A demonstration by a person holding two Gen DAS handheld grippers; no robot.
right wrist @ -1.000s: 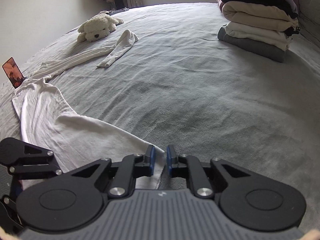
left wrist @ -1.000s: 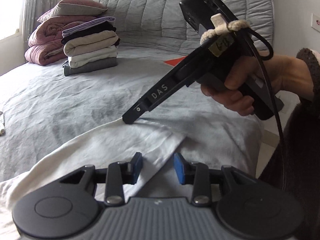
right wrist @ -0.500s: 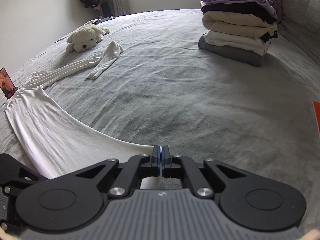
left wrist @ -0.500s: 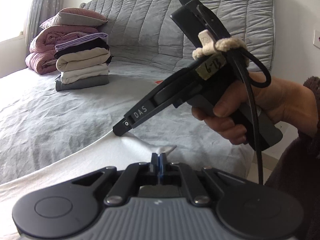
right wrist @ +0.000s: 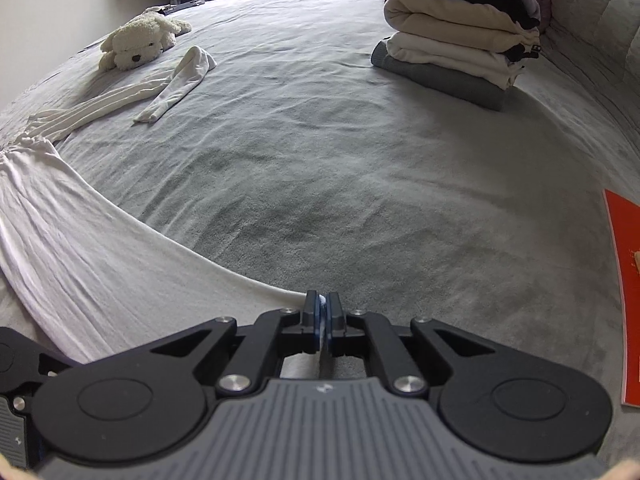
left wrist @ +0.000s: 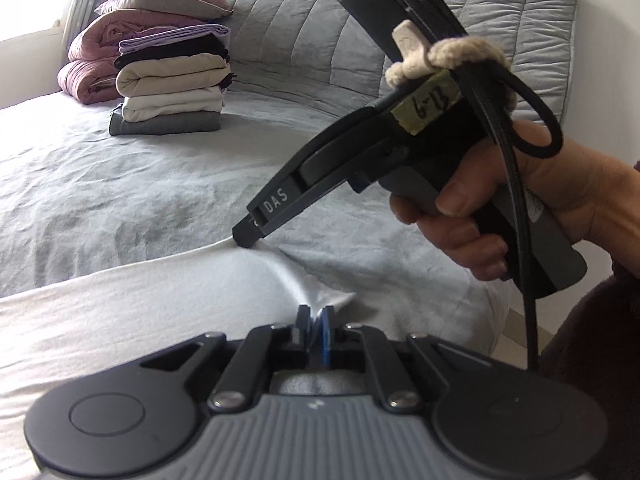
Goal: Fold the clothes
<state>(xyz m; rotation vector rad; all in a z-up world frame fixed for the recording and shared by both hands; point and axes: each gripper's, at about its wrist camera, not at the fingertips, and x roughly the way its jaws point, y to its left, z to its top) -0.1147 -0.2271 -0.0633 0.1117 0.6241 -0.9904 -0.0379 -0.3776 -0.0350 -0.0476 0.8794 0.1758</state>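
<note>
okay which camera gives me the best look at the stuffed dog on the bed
The right wrist view. The stuffed dog lies in full sight at the far left of the grey bed, beside the white garment's sleeve. The left wrist view shows none of it, only the folded stack and headboard.

The left gripper (left wrist: 314, 314) has its blue pads nearly together, pinching white cloth. Ahead and to its right, the right gripper (left wrist: 245, 238) points down-left, tip closed on cloth, held by the right hand (left wrist: 520, 208) wrapped around its handle.
</note>
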